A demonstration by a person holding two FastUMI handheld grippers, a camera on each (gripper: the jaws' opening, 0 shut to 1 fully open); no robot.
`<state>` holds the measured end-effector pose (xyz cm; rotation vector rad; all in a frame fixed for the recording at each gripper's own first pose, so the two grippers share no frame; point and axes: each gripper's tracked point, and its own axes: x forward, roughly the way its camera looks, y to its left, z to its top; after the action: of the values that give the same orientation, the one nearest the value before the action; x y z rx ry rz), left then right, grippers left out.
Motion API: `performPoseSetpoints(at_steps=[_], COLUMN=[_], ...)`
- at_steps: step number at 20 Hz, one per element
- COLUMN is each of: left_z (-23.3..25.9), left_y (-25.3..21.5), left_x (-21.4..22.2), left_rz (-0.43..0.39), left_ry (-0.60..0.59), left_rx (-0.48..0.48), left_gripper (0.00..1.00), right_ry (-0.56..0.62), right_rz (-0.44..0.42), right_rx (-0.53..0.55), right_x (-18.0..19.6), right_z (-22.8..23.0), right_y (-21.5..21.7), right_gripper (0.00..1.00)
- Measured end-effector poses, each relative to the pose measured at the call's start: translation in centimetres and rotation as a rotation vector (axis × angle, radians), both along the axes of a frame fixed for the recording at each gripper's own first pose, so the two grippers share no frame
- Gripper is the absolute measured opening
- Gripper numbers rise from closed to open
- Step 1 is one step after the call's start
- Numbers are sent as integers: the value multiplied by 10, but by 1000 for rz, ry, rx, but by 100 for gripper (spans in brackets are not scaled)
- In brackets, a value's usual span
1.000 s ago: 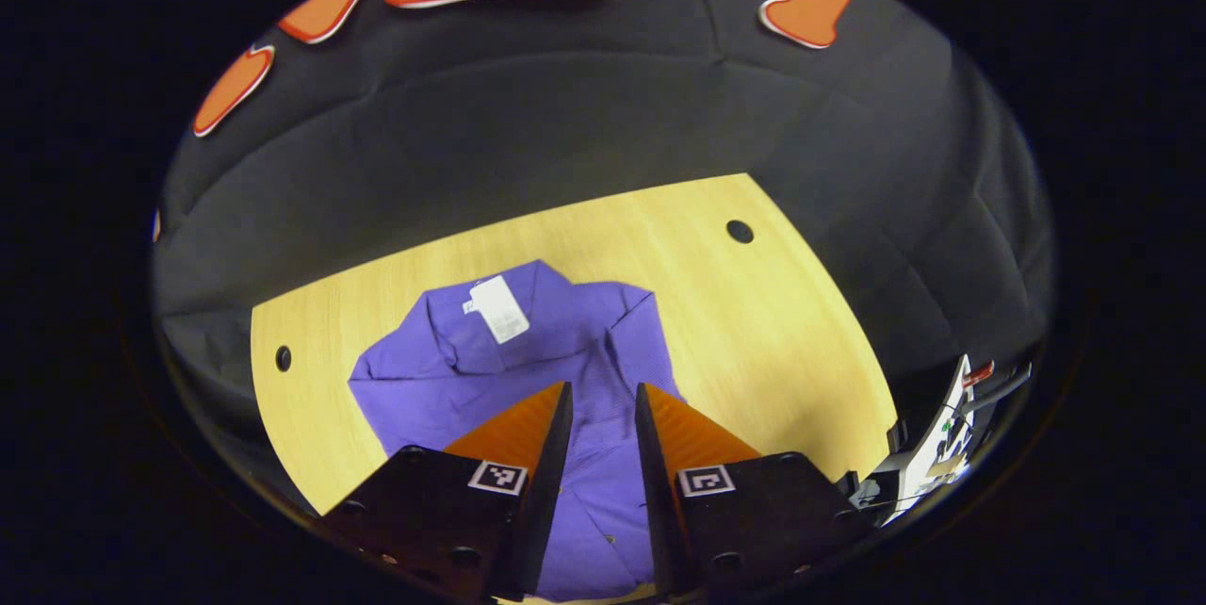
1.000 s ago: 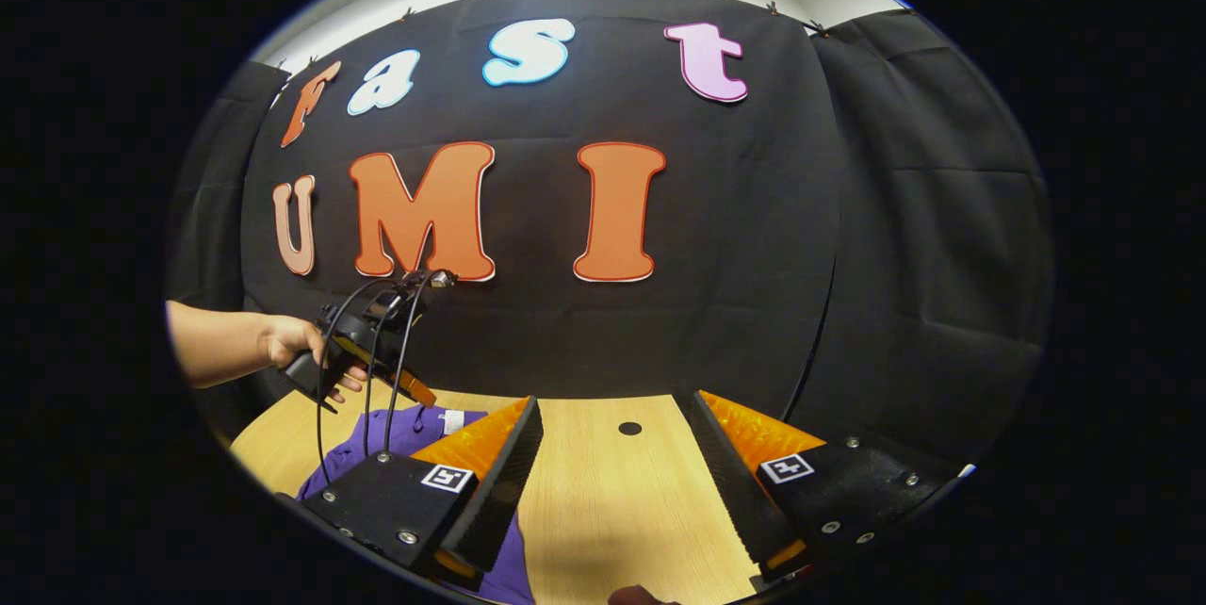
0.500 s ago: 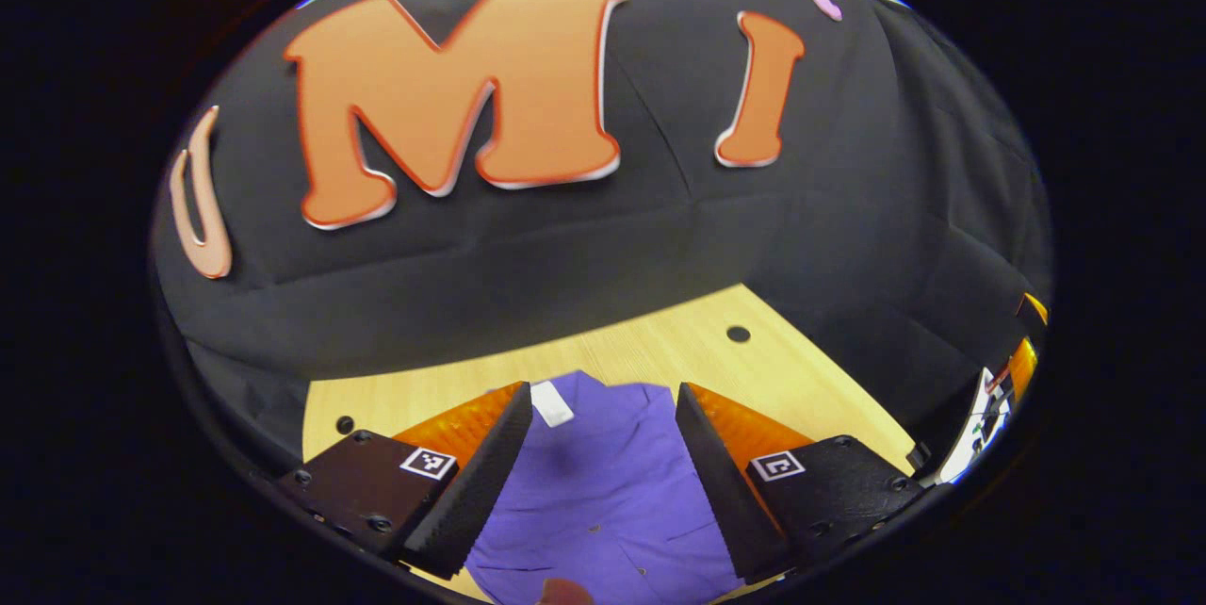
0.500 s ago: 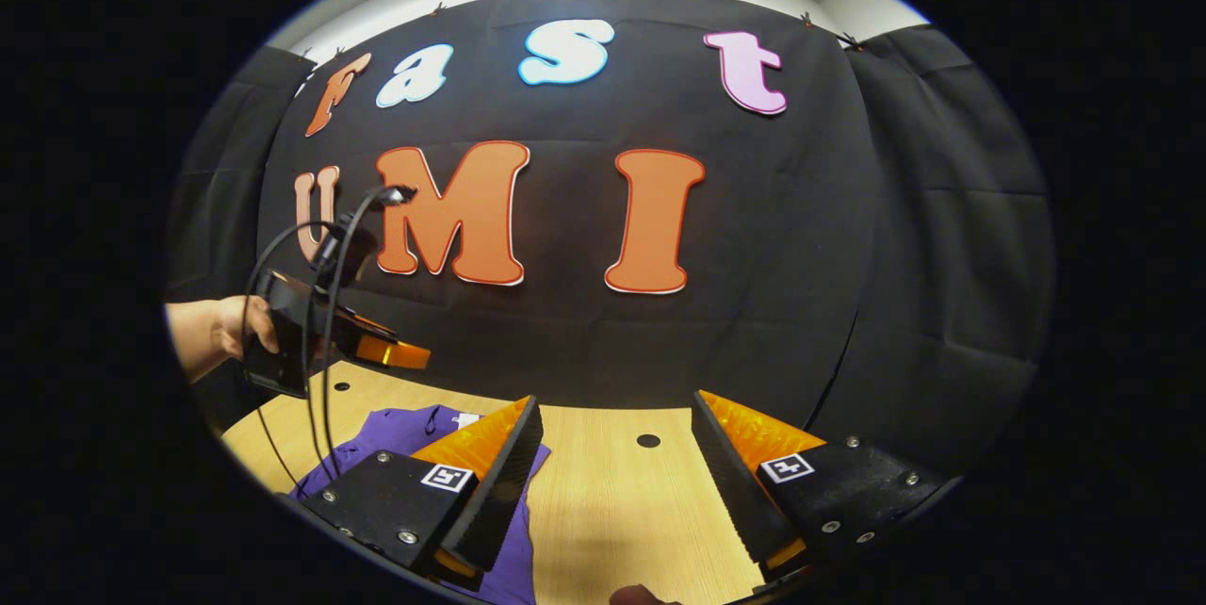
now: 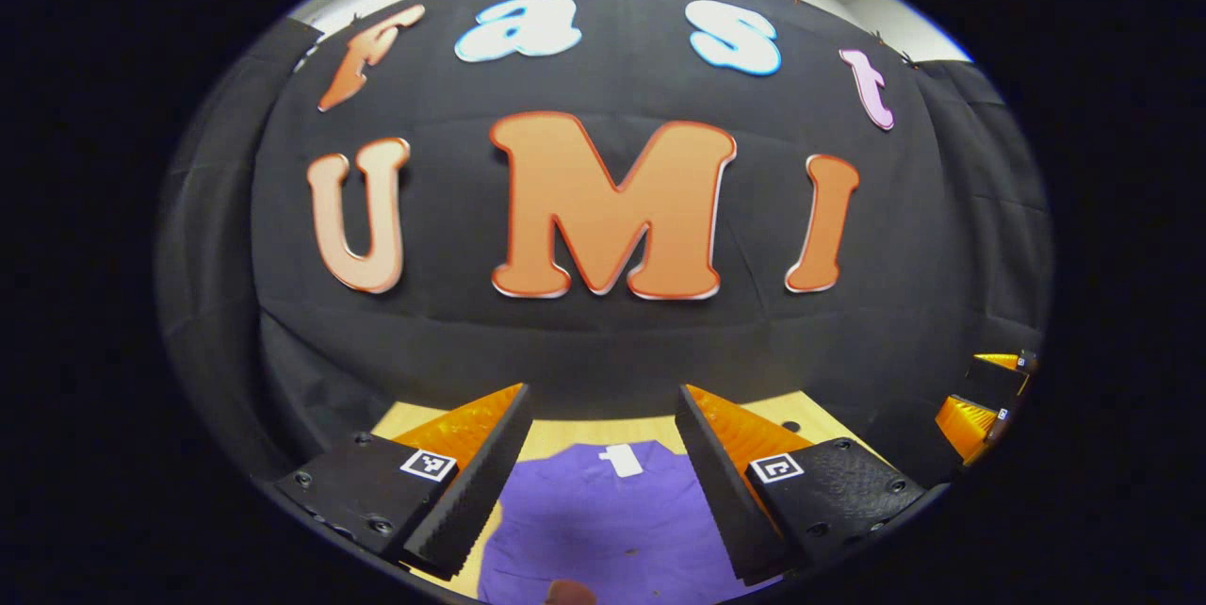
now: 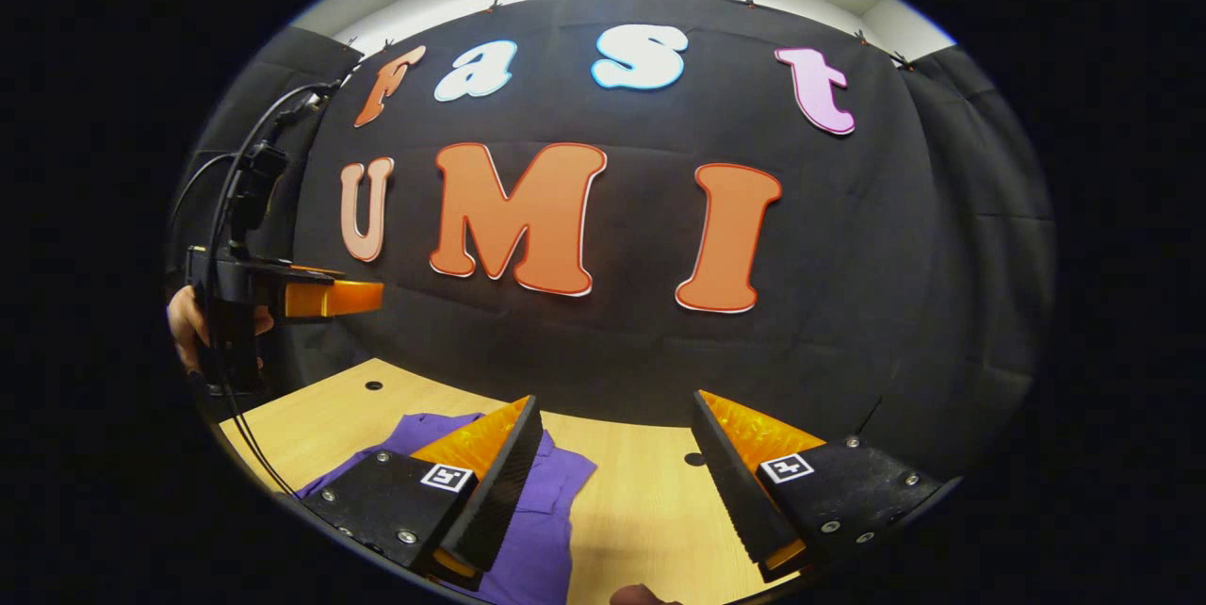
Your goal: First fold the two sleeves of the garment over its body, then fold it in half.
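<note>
A purple garment lies folded on the light wooden table, a white tag showing at its far end. My left gripper hovers above it, open, nothing between its fingers. In the right gripper view the garment lies at lower left on the table. My right gripper is open and holds nothing, over bare wood just right of the cloth. The left gripper appears there too, held level in a hand well above the table.
The black cloth wall rises right behind the table's far edge. Small round holes mark the tabletop. The right gripper shows at the far right of the left gripper view. Cables hang from the raised left gripper.
My left gripper opened, rose off the garment and tilted up to level, facing the wall. The right gripper stayed open and turned slightly left.
</note>
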<state>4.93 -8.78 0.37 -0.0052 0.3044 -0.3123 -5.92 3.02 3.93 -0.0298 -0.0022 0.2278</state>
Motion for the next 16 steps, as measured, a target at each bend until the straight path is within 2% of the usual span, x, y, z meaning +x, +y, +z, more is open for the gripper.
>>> performPoseSetpoints(at_steps=[6,12,16], left_z=[21,4,-17], left_y=[55,101,115], left_x=[-44,-83,-107], left_rz=[99,188,208], left_ry=[-155,-190,-208], left_rx=[25,39,70], left_gripper=[96,95,94], right_ry=[-69,-40,-15], right_rz=[39,51,62], right_rx=[16,23,19], right_x=[-3,-5,-8], right_z=[7,-22,-41], right_y=[27,35,43], right_gripper=[95,95,95])
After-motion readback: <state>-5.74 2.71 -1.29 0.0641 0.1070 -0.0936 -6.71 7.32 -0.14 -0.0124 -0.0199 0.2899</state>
